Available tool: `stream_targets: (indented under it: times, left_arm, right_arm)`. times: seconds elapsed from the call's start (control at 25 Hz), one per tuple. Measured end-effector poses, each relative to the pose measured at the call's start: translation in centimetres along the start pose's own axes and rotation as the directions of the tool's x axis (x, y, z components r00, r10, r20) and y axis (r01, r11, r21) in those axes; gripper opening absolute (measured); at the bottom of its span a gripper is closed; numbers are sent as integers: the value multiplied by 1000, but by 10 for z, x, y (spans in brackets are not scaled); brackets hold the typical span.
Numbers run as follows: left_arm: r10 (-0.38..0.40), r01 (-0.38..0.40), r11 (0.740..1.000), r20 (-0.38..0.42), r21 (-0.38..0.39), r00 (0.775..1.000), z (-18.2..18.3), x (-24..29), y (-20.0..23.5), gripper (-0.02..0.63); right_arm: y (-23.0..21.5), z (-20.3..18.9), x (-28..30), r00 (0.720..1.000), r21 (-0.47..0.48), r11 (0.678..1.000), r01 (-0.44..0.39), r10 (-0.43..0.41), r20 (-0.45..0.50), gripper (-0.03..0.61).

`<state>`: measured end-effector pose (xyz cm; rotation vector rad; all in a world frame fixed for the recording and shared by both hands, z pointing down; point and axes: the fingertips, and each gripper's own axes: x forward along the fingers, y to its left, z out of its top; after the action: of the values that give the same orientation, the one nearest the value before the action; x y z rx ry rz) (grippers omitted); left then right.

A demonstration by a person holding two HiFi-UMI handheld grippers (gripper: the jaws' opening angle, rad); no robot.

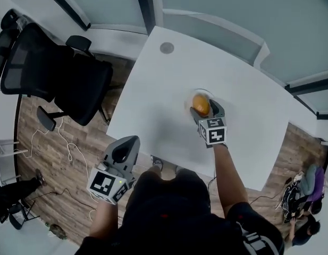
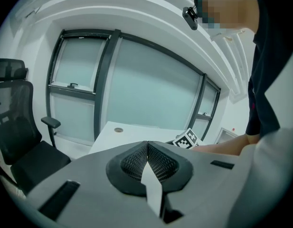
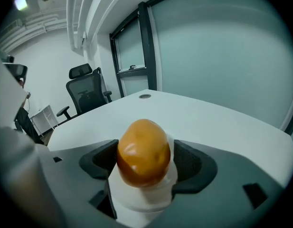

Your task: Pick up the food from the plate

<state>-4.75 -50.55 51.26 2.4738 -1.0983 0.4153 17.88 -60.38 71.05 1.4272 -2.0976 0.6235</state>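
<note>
The right gripper (image 1: 206, 110) stands with its jaws wide apart, their dark ribbed pads on either side of the food (image 3: 144, 148) without pressing on it. The food is a smooth, glossy, egg-shaped orange lump that sits on a small white plate (image 3: 141, 201) on the table (image 3: 208, 118), whose top is matte white with a rounded corner. The gripper's shell is smooth grey plastic, and behind it sits a cube (image 1: 212, 130) with black-and-white square markers.

The left gripper (image 2: 147, 148) has its mesh-textured jaws together with nothing between them. The head view shows it held low beside the person, off the table and over the wood-plank floor (image 1: 57, 147).

Only the right gripper view shows the sheen on the food and the gaps at its sides. Only the head view shows the plate's round rim, a round grey disc (image 1: 167, 48) near the table's far corner, and a black mesh-backed chair (image 1: 62, 73) to the left.
</note>
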Motion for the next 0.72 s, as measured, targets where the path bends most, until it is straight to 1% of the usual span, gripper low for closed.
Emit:
stream_targets:
  times: [0.08,0.2,0.36,0.52,0.6,0.72]
  left_arm:
    - [5,-5,1000,-2,-6,1000,-2,-2,4,20]
    - [-3,3,1000,9,-3,1000,2,-3,4,20]
    - [-38,38,999,39,9,999,15,-4,-3,20]
    - [-101,98,994,75,46,992,34,-6,-20,20]
    - [-135,128,989,95,74,986,47,-6,-31,20]
    - [-188,172,977,129,125,974,65,-8,-51,20]
  right_arm:
    - [3,3,0,1000,-5,1000,4,-4,12,348]
    - [2,17,-11,998,4,1000,17,-17,57,344]
    - [5,43,-49,989,24,999,27,-30,145,344]
    - [17,82,-109,960,-14,999,32,-27,280,342]
    - [22,101,-141,940,-37,998,54,-38,339,342]
    - [26,121,-190,911,-32,995,95,-74,407,342]
